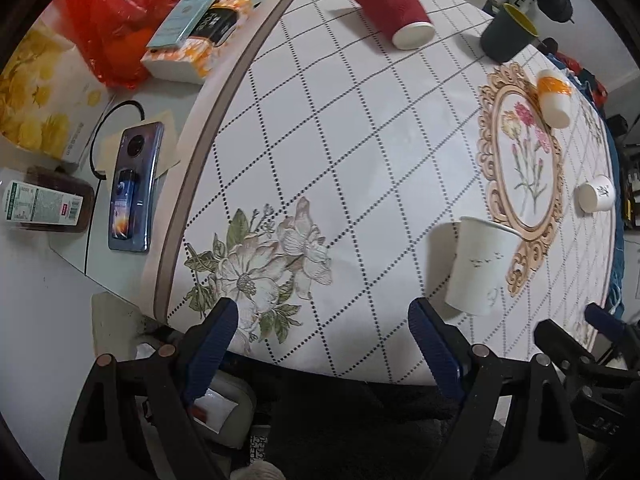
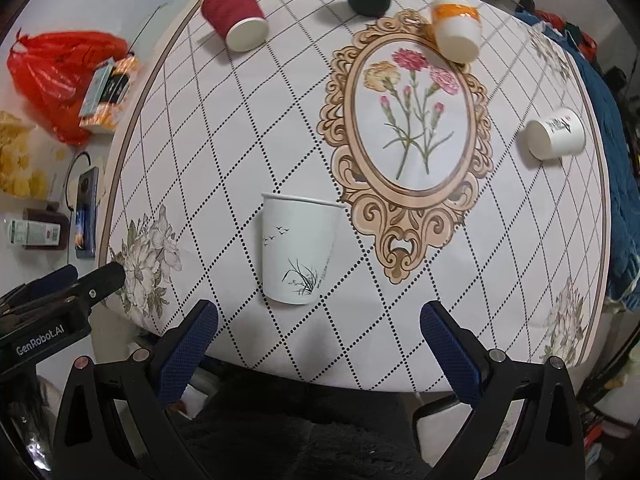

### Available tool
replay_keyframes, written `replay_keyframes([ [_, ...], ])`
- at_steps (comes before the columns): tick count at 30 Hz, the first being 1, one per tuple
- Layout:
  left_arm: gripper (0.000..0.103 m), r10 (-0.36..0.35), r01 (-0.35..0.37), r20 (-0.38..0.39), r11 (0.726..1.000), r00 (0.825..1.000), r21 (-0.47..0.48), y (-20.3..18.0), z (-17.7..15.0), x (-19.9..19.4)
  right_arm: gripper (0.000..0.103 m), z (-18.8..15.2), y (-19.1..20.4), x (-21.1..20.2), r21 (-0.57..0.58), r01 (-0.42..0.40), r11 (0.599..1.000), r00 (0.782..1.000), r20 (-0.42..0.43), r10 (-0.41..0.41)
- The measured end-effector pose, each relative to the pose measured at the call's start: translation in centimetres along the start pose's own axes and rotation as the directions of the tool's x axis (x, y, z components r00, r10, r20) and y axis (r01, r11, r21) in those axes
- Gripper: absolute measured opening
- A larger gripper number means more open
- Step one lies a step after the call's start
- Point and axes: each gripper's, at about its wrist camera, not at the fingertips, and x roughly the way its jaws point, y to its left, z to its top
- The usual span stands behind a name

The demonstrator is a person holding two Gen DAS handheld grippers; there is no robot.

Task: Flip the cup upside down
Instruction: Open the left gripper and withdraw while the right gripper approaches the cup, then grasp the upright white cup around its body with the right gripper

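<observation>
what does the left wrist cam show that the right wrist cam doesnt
Only the left wrist view shows the right gripper at its edge. Only the right wrist view shows the bamboo sketch on the upright white cup and the left gripper's side. Both show that cup, the red cup, dark green cup, orange-banded cup, small white cup, phone and red bag. Both pairs of jaws are open.

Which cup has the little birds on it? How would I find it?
Find the gold oval flower frame on the tablecloth. Just below-left of it stands the white bird cup, mouth up. It alone shows flying birds and grass.
</observation>
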Motion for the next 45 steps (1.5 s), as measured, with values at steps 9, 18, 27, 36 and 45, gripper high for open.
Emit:
replay_keyframes([
  [9,0.101,0.079,-0.077,0.042,0.996,0.996,-0.034,0.1,0.3,2.3,0.103,1.4,3.3,-0.8,-0.423,0.127,0.897,0.992,0.080,-0.102],
  [18,0.101,0.115,-0.115,-0.002,0.990,0.993,-0.083,0.0,-0.1,5.1,0.103,-4.3,7.9,2.3,-0.884,0.452,-0.117,0.848,0.467,-0.252],
  [27,0.102,0.139,-0.146,-0.062,0.980,0.988,-0.133,1.0,-1.2,7.7,0.097,-10.9,4.2,8.2,-0.326,0.290,-0.900,0.805,0.591,0.045],
  [36,0.102,0.137,-0.152,-0.094,0.974,0.986,-0.171,2.7,-1.7,9.8,0.093,-11.2,1.6,11.5,-0.021,0.135,-0.991,0.842,0.530,0.103],
  [45,0.102,0.150,-0.166,-0.111,0.975,0.982,-0.149,4.1,-2.0,11.2,0.082,-11.4,0.9,14.3,0.028,0.119,-0.992,0.841,0.529,0.116],
])
